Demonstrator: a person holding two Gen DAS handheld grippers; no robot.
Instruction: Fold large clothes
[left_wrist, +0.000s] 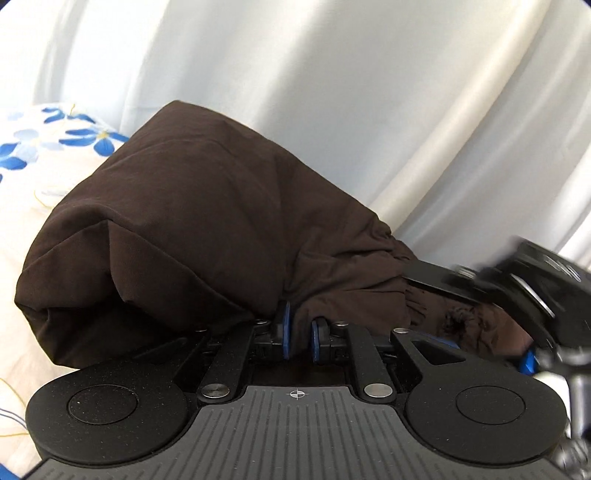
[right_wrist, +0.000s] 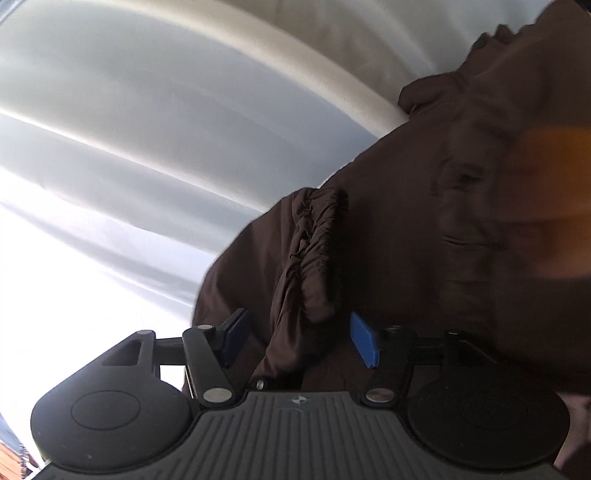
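though bunched, brown garment (left_wrist: 177, 221) lengthwise leftward

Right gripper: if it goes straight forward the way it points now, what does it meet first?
The right gripper is open, and a gathered fold of the dark brown garment already lies between its pads without being pressed. Straight on it would likely push into that cloth first; depth is unclear.

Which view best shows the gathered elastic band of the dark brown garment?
Right wrist: the gathered elastic band lies sharp between the open right gripper. Left wrist shows only bunched gathers, mostly the dark brown garment.
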